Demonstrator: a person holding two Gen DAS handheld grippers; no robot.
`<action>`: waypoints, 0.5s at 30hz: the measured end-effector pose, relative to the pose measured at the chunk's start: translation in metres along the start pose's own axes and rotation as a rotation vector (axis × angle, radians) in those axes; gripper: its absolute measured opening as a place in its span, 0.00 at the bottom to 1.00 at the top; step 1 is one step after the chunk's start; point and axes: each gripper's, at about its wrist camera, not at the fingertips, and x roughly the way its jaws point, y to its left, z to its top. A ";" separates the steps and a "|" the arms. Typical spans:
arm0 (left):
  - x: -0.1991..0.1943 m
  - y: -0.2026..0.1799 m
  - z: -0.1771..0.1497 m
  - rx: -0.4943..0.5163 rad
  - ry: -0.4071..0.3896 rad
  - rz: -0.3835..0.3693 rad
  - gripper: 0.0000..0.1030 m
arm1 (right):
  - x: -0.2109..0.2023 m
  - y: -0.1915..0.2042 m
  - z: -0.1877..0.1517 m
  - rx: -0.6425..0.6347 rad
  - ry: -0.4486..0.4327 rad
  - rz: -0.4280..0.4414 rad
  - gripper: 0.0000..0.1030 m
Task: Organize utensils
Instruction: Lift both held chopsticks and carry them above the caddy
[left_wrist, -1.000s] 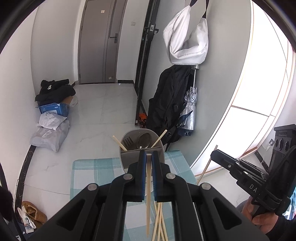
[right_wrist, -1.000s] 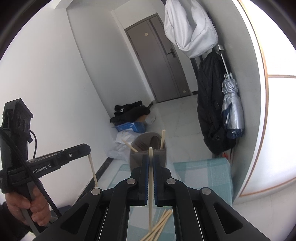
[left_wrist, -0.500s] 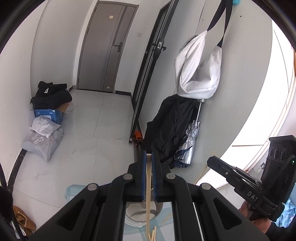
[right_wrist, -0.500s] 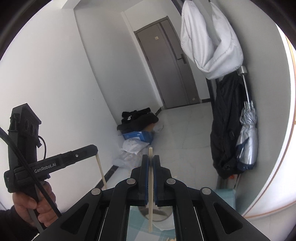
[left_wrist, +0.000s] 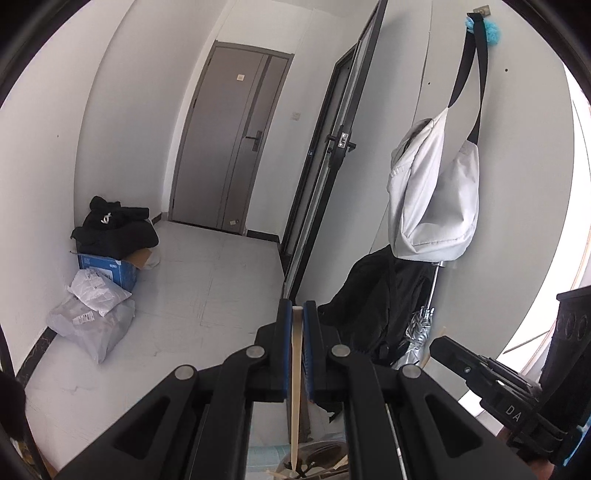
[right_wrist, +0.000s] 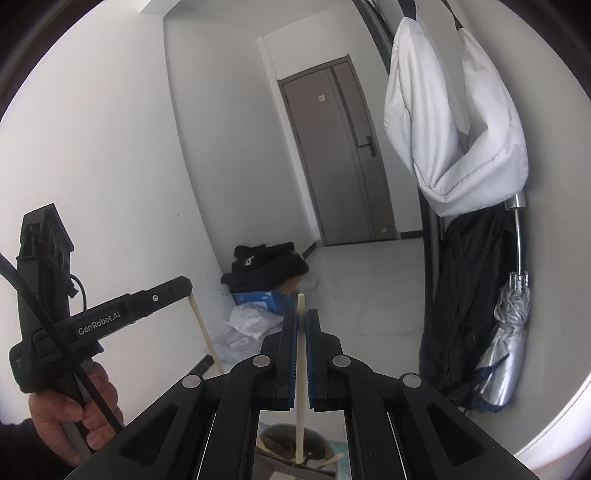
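Note:
In the left wrist view my left gripper (left_wrist: 296, 306) is shut on a pale wooden chopstick (left_wrist: 295, 387). The chopstick hangs straight down, its lower tip over the grey utensil holder (left_wrist: 327, 452) at the bottom edge. My right gripper (right_wrist: 301, 314) is shut on a second chopstick (right_wrist: 301, 369), which pokes a little above the fingers and points down into the holder (right_wrist: 275, 432). Other utensils stand inside the holder. Each view shows the other gripper: the right gripper (left_wrist: 441, 345) at the lower right, the left gripper (right_wrist: 186, 286) at the left, held by a hand (right_wrist: 74, 410).
A white bag (left_wrist: 432, 199), a black jacket (left_wrist: 380, 306) and a folded silver umbrella (right_wrist: 506, 347) hang on the wall at the right. A blue box (left_wrist: 105, 273), black clothes and plastic bags lie on the floor by the left wall. A grey door (left_wrist: 229, 147) stands behind.
Both grippers rose and tilted up, each keeping its chopstick. The holder and checked cloth slid to the bottom edge of both views, and loose chopsticks on the cloth dropped out of sight.

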 end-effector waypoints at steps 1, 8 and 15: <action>0.002 0.002 -0.003 -0.002 0.005 -0.021 0.03 | 0.005 0.000 -0.002 -0.001 0.004 0.003 0.04; 0.013 0.010 -0.011 -0.027 0.037 -0.036 0.03 | 0.024 0.007 -0.019 -0.052 0.028 -0.009 0.04; 0.016 0.008 -0.020 0.003 0.076 -0.052 0.03 | 0.022 0.011 -0.029 -0.099 0.042 0.008 0.04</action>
